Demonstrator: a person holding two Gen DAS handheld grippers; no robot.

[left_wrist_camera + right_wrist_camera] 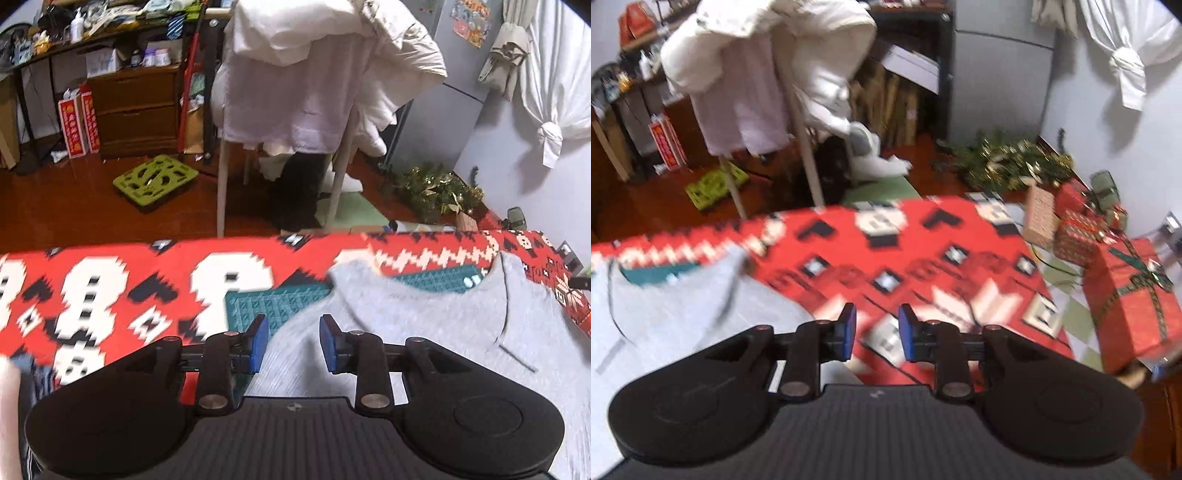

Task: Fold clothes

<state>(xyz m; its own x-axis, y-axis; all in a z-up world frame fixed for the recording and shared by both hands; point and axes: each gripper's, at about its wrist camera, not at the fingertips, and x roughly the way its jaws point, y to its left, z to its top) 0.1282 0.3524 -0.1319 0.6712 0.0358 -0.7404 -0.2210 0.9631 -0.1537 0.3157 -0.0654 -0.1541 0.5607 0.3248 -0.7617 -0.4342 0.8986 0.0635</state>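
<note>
A light grey garment (424,332) lies flat on a table covered with a red, white and black patterned cloth (110,288), partly over a green cutting mat (273,302). My left gripper (293,341) hovers open above the garment's left edge, nothing between its blue pads. In the right wrist view the same grey garment (676,314) fills the lower left. My right gripper (877,332) is open over the patterned cloth (942,258), just right of the garment's edge, holding nothing.
Beyond the table's far edge stands a drying rack with white laundry (303,74), a green crate (155,181) on the wooden floor, and cluttered shelves (92,37). Wrapped red gift boxes (1130,299) and a tinsel garland (1015,158) sit at the right.
</note>
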